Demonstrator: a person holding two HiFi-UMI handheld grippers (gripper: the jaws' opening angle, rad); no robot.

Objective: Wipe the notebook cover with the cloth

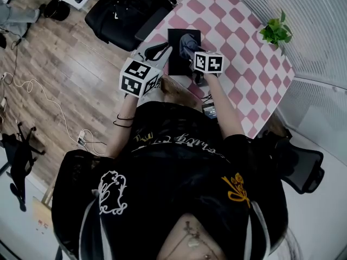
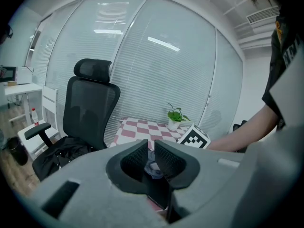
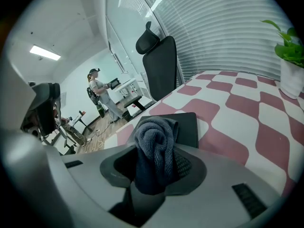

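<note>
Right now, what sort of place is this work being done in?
Probably an office: a black mesh office chair, slatted window blinds along a glass wall, and a checked table with a potted plant on it.

Table (image 1: 244,64), pink-white checked | black notebook (image 1: 176,58) near edge | potted plant (image 1: 275,32) far corner

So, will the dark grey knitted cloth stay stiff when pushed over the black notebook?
Probably not: the dark grey knitted cloth sits bunched in folds in the right gripper, so it looks floppy and light. Its ribbed weave likely drags rather than slips.
</note>
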